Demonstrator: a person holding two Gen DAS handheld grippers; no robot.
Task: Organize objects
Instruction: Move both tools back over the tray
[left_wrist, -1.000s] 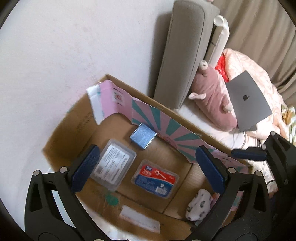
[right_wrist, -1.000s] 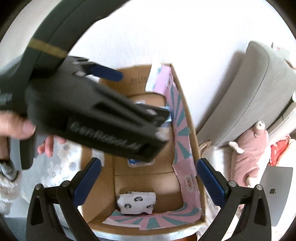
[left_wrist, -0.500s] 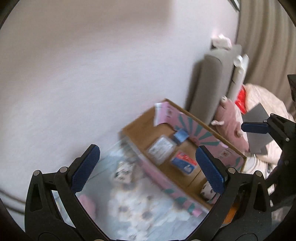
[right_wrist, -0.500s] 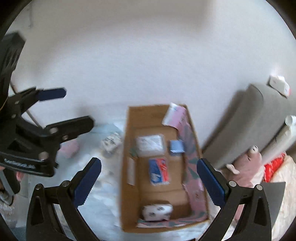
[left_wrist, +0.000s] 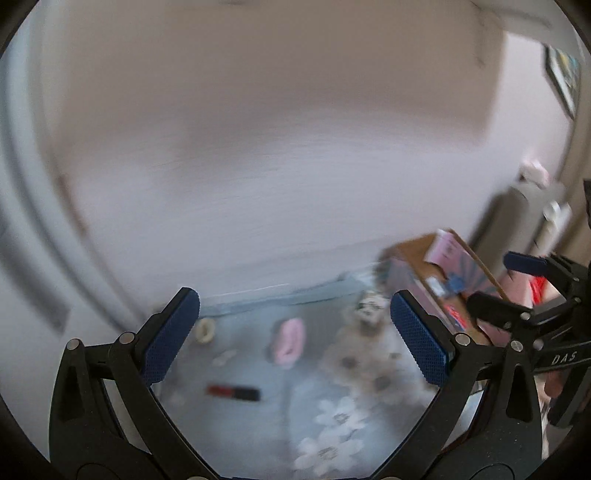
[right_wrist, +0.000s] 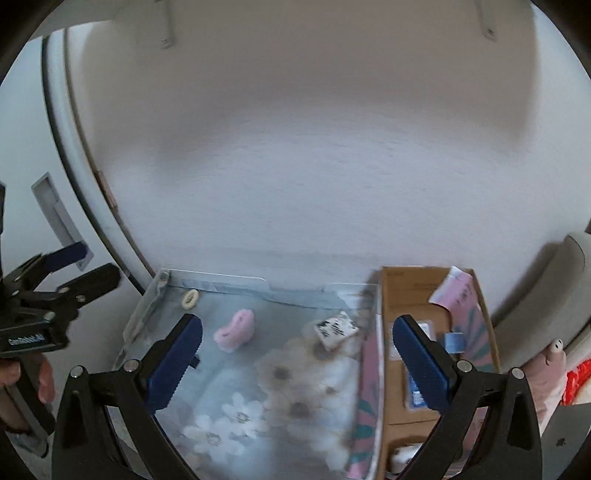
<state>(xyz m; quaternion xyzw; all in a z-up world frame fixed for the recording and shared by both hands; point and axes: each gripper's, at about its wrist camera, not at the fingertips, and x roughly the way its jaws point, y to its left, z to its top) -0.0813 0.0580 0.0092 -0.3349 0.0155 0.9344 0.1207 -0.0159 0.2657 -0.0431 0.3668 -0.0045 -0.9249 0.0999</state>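
A cardboard box (right_wrist: 413, 291) with pink flaps stands at the right end of a floral-clothed table (right_wrist: 280, 398); it also shows blurred in the left wrist view (left_wrist: 417, 254). It holds small packets. On the cloth lie a pink object (right_wrist: 235, 330), a black-and-white packet (right_wrist: 334, 328), a cream ring (right_wrist: 190, 298) and a red-black stick (left_wrist: 233, 392). My left gripper (left_wrist: 291, 336) is open and empty, high above the table. My right gripper (right_wrist: 297, 360) is open and empty, raised over the cloth beside the box.
A white wall rises directly behind the table. A white door with a recessed handle (right_wrist: 59, 218) stands at the left. A grey cushion (right_wrist: 546, 288) and a pink plush toy (right_wrist: 550, 365) lie to the right of the box.
Both grippers have pulled up and back from the box and swung left, so the floral table now fills the views. Both stay open and empty.
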